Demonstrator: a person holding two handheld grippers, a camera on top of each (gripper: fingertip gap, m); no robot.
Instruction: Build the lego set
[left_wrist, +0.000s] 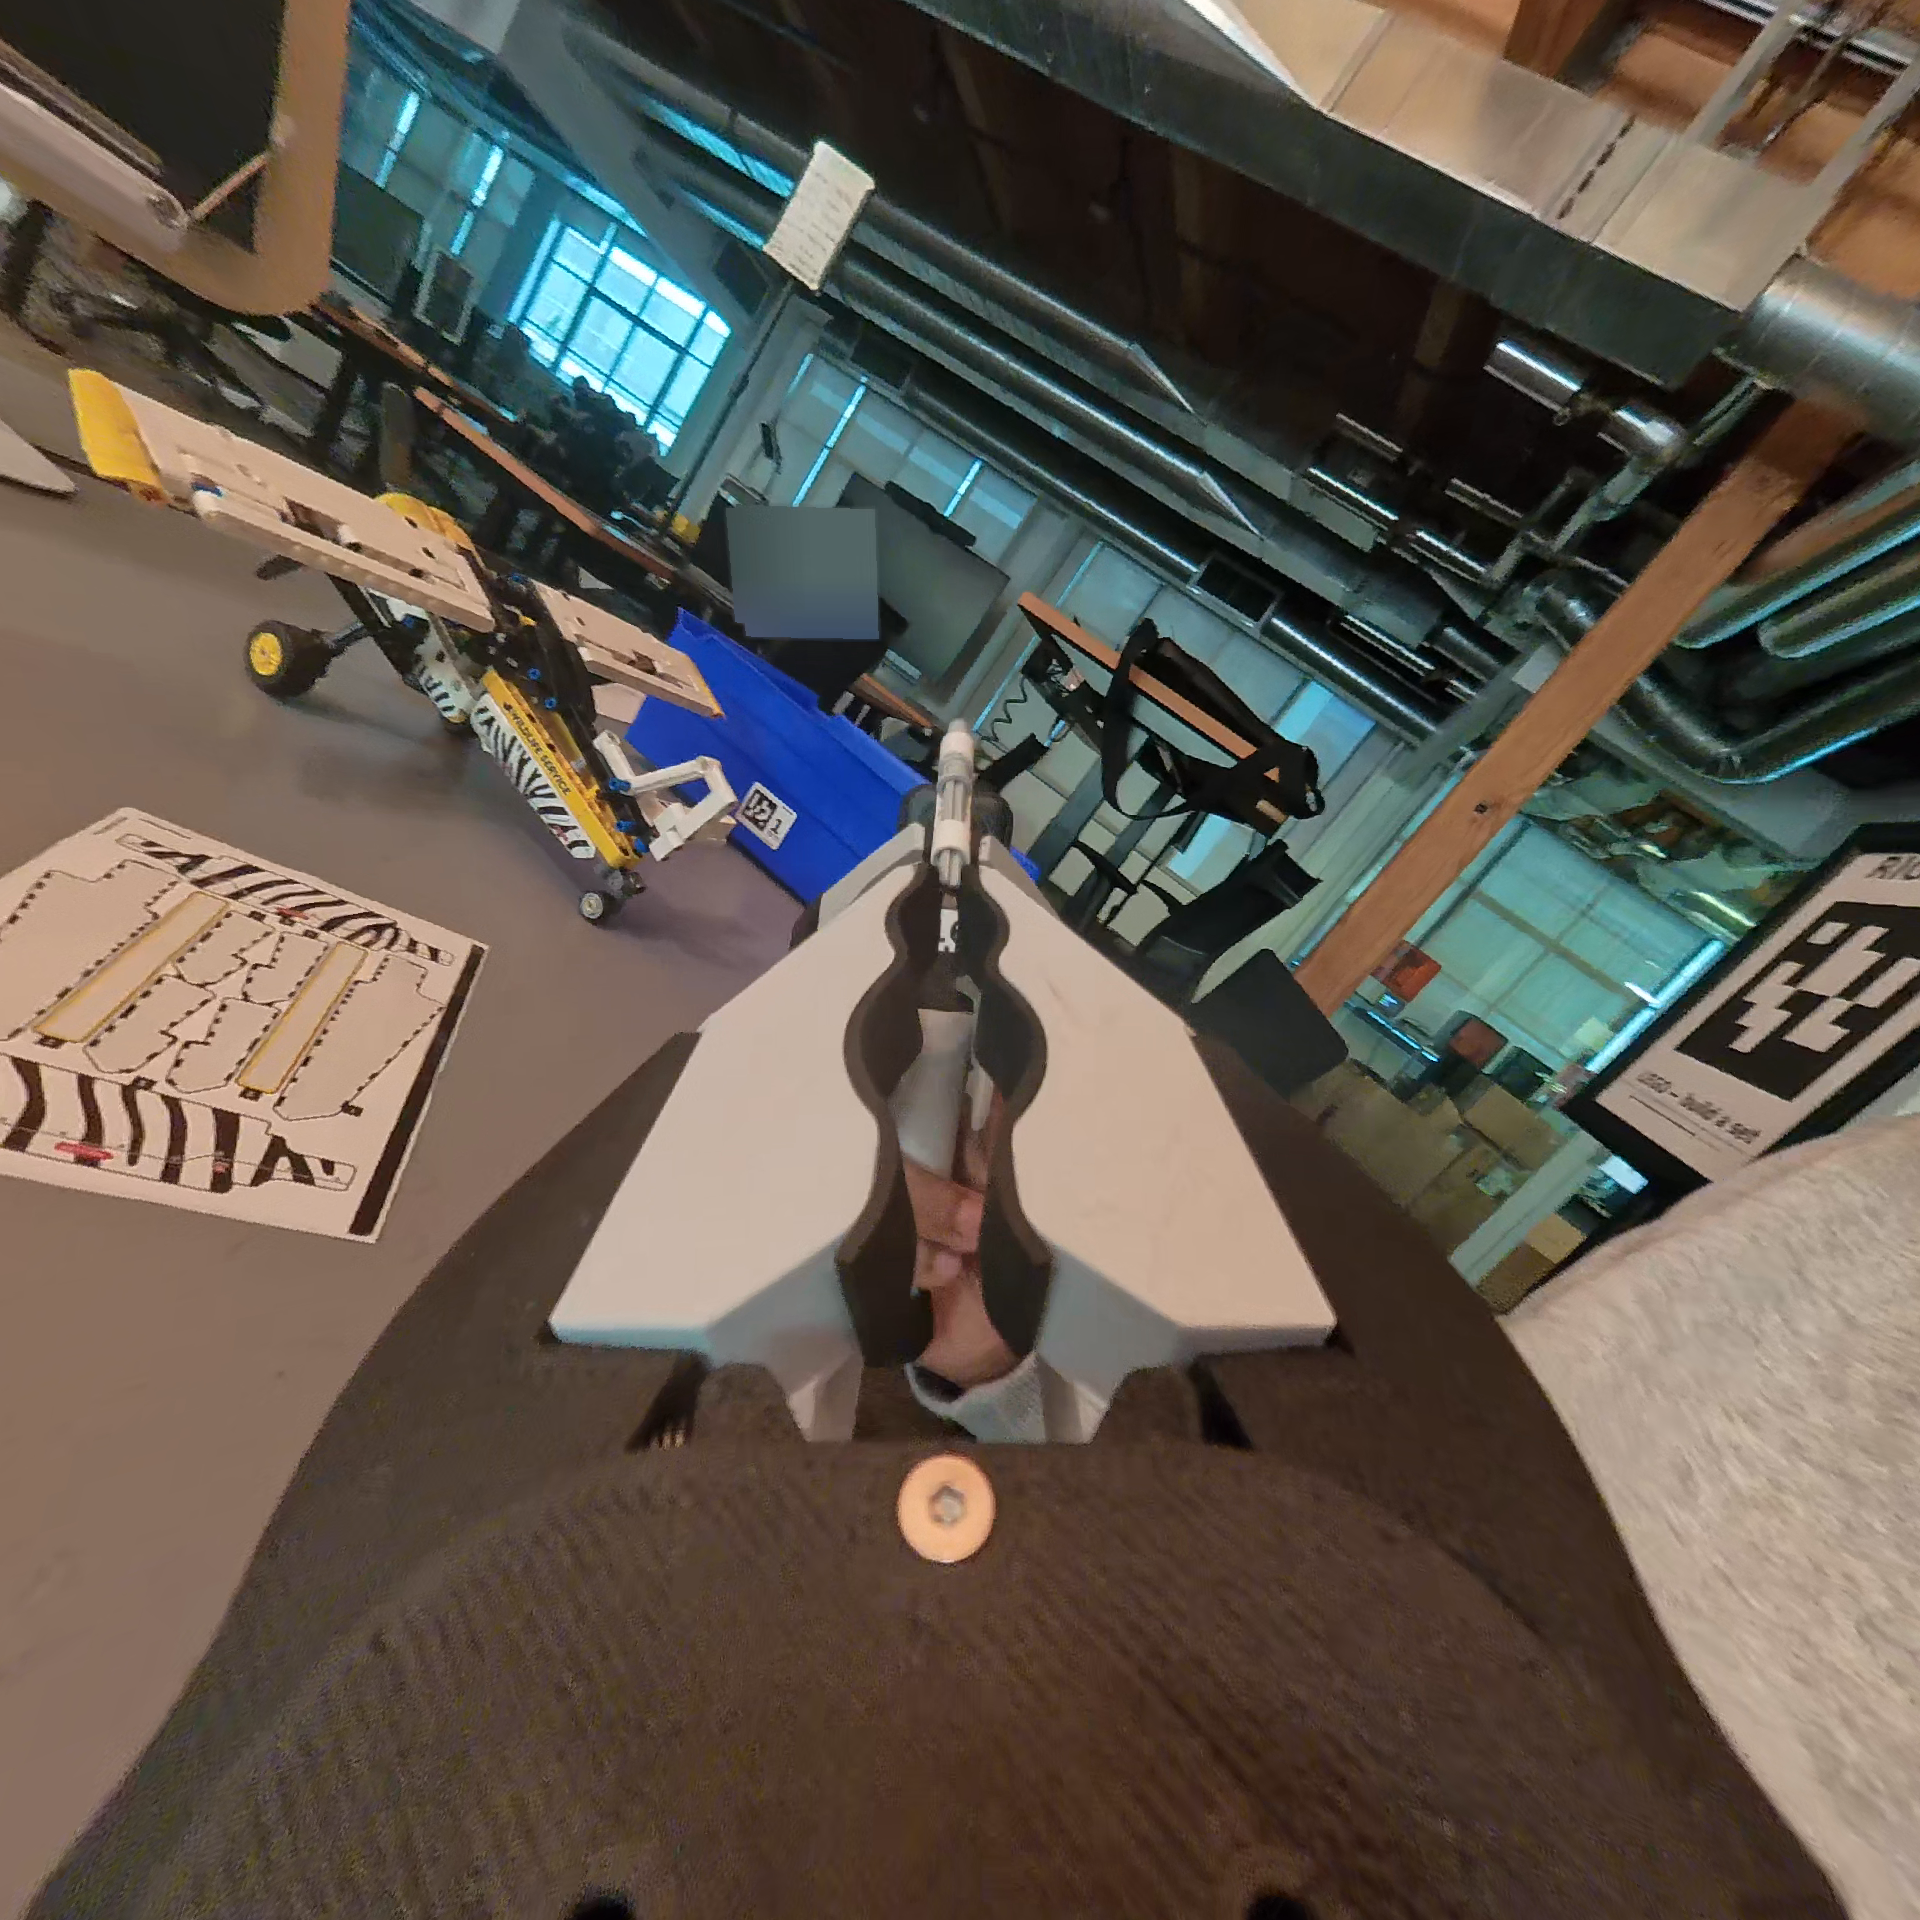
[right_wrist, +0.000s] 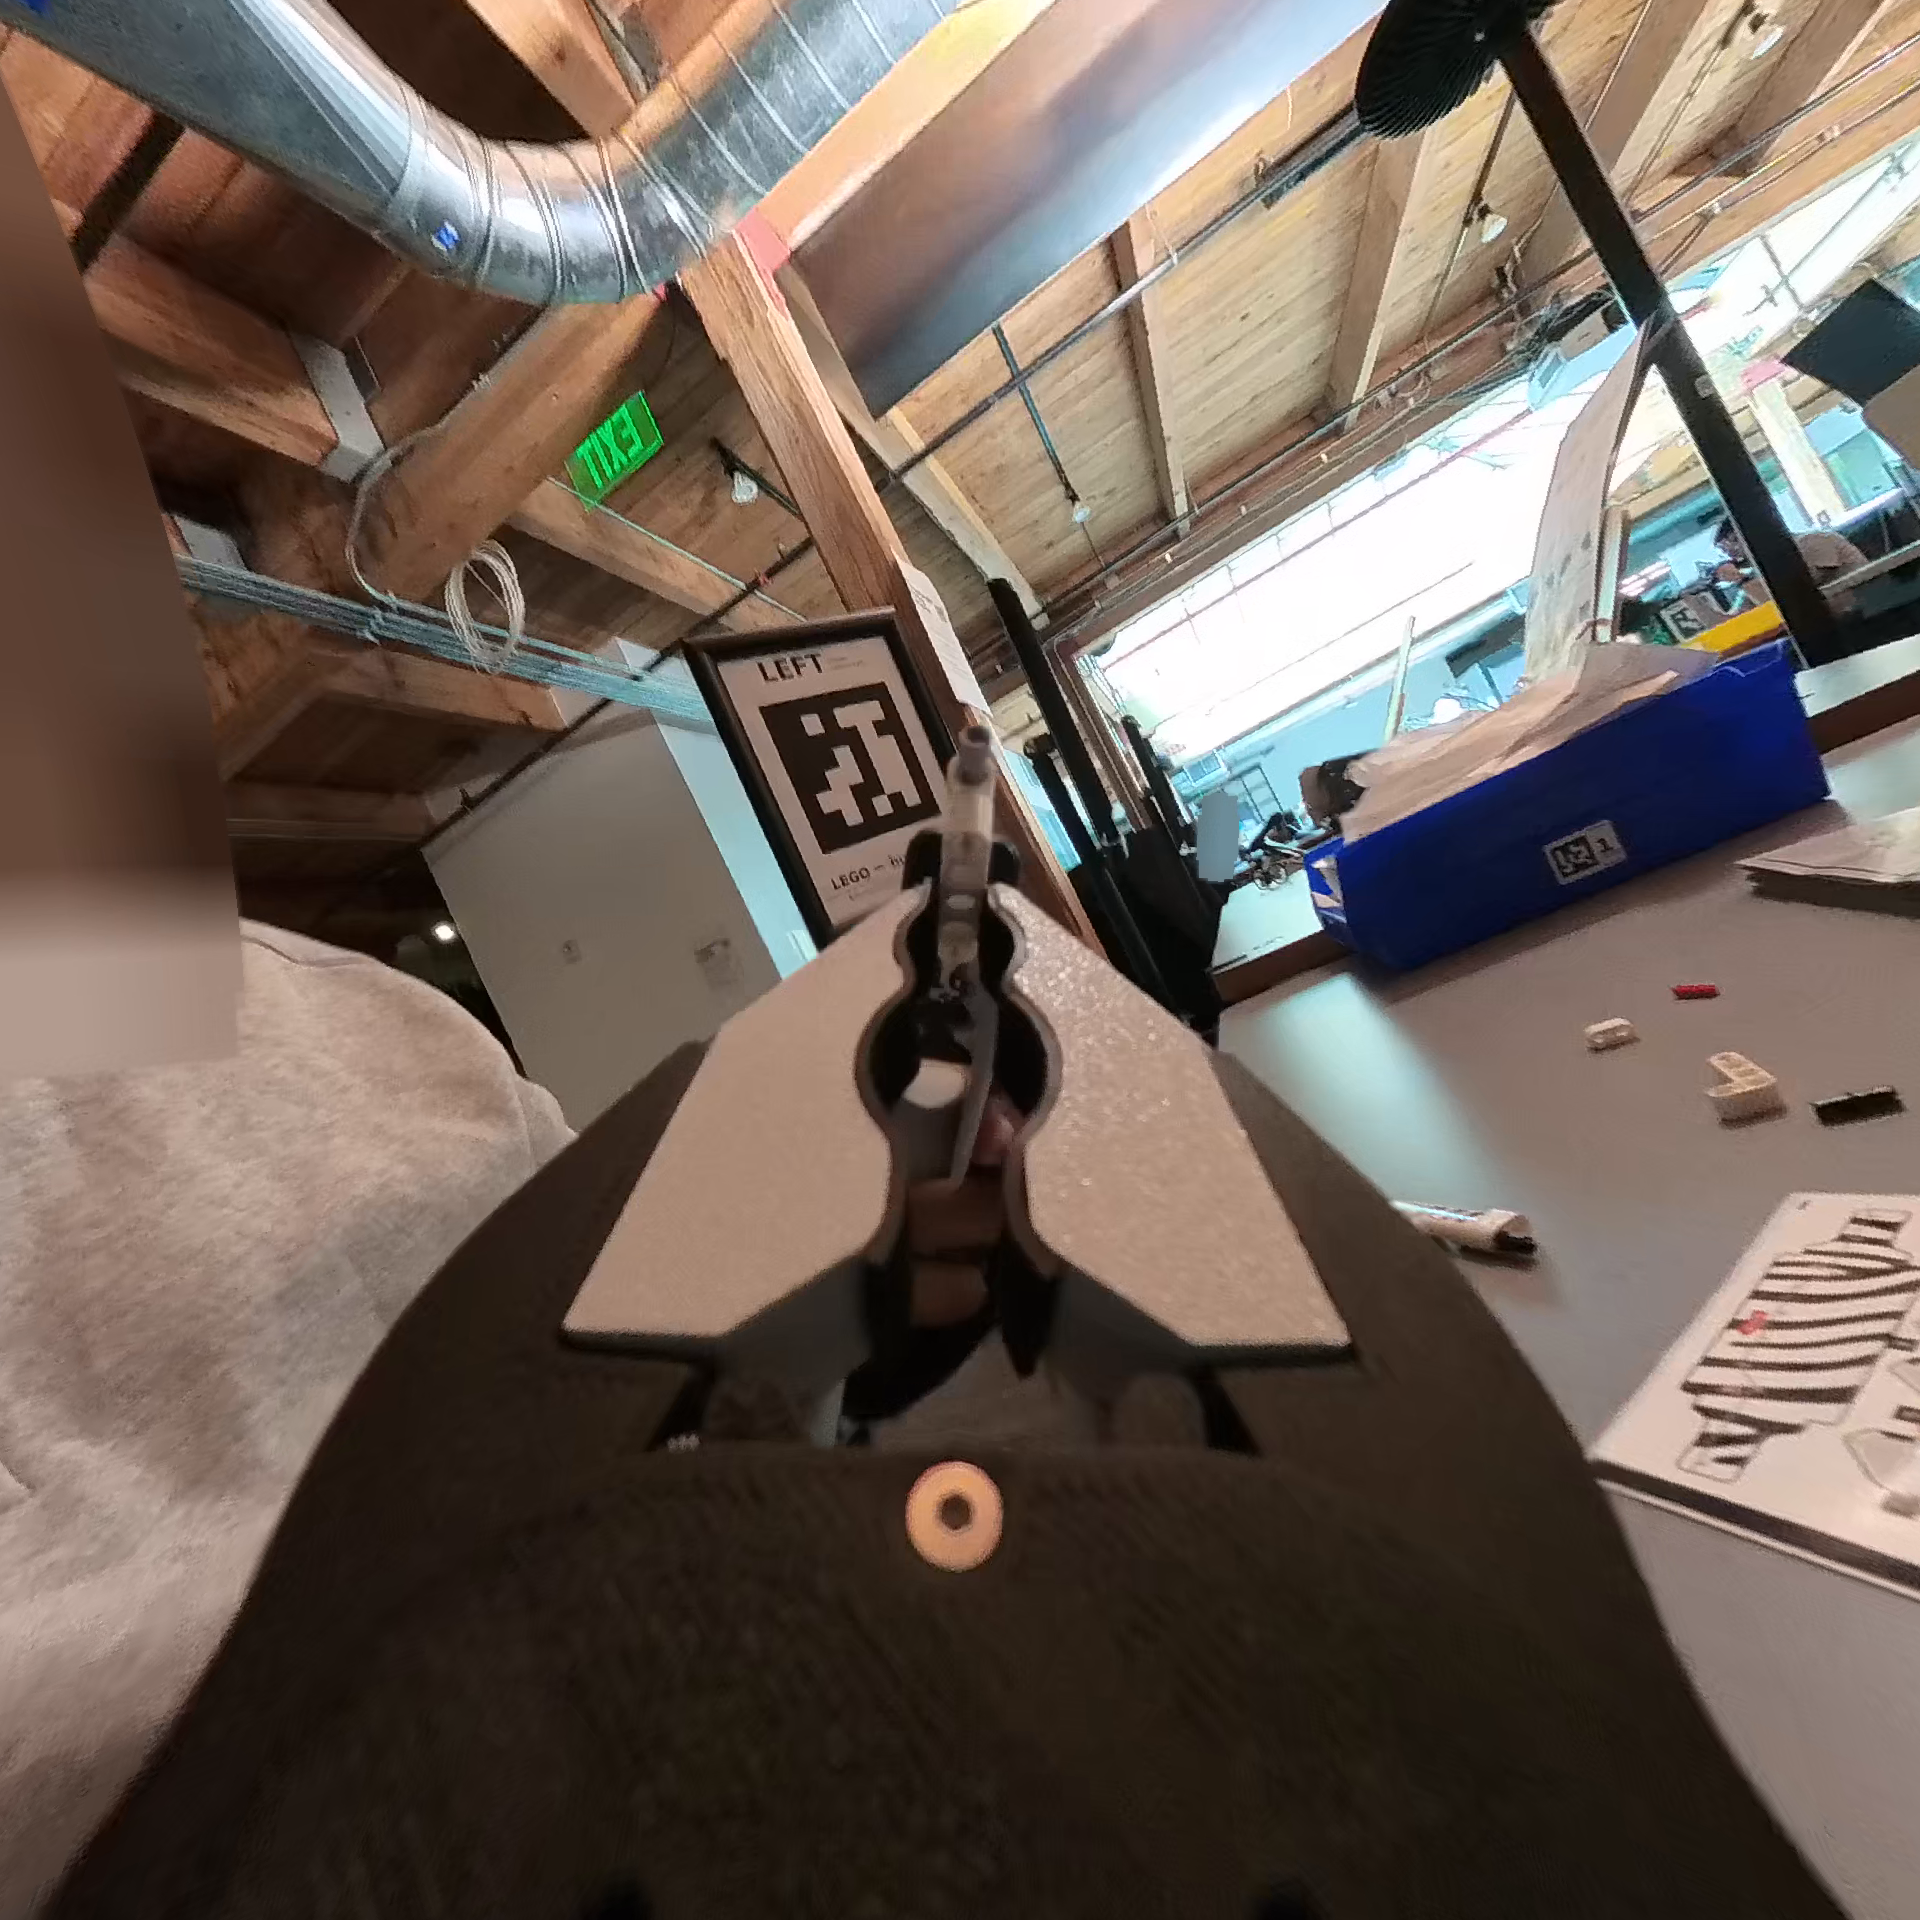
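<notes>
The partly built brick aeroplane model (left_wrist: 436, 613) is showing white wings, a yellow wingtip, yellow wheels and black-and-white zebra stripes on its body. The flat paper sticker sheet (left_wrist: 208, 1023) is carrying the same zebra stripes with two yellow bars. The rectangular plastic bin (right_wrist: 1569, 821) is showing deep blue on the grey tabletop (right_wrist: 1455, 1091)

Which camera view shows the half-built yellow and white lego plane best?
The left wrist view. There the lego plane stands whole on the grey table, behind the sticker sheet, with wing, wheels and striped body visible. The right wrist view does not show the plane; it shows only loose pieces and the blue bin.
</notes>
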